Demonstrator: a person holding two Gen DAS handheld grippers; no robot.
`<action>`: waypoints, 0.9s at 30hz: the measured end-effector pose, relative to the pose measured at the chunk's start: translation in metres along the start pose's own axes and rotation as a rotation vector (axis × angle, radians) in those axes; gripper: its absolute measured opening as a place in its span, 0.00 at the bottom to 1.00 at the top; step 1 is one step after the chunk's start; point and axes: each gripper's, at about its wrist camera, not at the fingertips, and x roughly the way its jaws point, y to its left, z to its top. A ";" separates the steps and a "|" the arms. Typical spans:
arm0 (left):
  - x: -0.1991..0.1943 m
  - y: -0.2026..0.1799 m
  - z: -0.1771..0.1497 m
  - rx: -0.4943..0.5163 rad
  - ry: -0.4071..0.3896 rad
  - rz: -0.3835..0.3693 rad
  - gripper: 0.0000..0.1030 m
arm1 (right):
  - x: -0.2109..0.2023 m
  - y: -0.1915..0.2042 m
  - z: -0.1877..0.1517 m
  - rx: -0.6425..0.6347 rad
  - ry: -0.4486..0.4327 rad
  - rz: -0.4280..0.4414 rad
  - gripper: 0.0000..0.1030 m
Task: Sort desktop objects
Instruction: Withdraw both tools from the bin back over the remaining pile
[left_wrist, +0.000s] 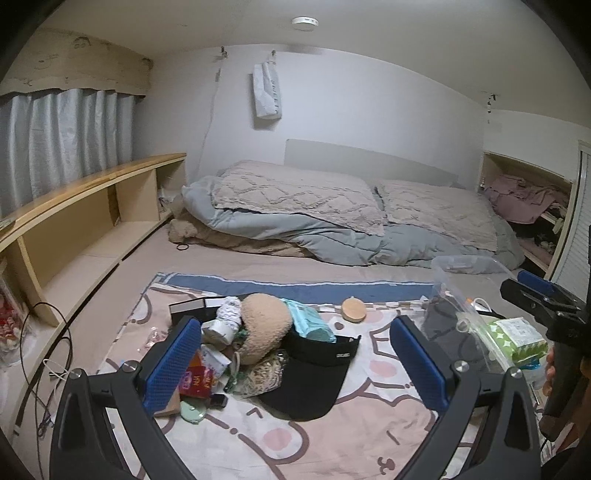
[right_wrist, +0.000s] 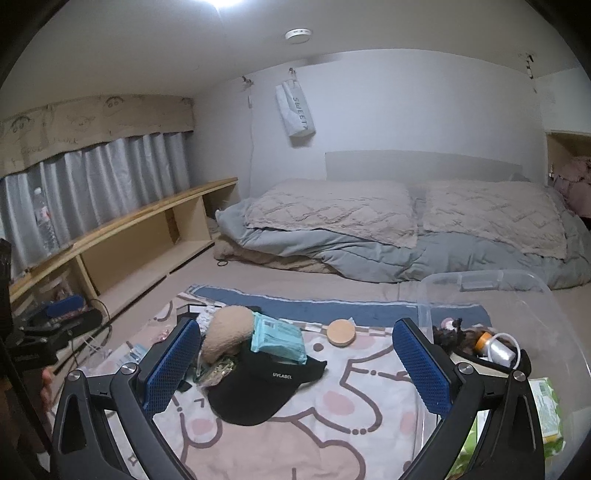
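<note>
- We hold both claws, left (left_wrist: 295, 363) and right (right_wrist: 297, 365), wide open and empty above the blanket (right_wrist: 295, 424)
- A black cap (right_wrist: 255, 387) lies between our fingers, clear bin (right_wrist: 546, 314) at right

- The black visor cap (right_wrist: 258, 384) bore small white lettering on its band that read "UVLABCL".
- The white bag (right_wrist: 295, 110) hanging on the wall carried the word "SWEET" down its side.
- Print on the green tissue pack (left_wrist: 517, 338) was too small to read.
</note>
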 end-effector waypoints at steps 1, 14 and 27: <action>0.000 0.002 0.000 -0.003 -0.002 0.003 1.00 | 0.001 0.001 -0.001 -0.004 0.001 -0.010 1.00; 0.000 0.036 -0.013 0.008 -0.064 0.103 1.00 | -0.003 0.029 -0.012 -0.094 -0.101 -0.022 1.00; 0.004 0.110 -0.028 -0.074 -0.026 0.189 1.00 | 0.070 0.070 -0.002 -0.135 0.050 0.028 1.00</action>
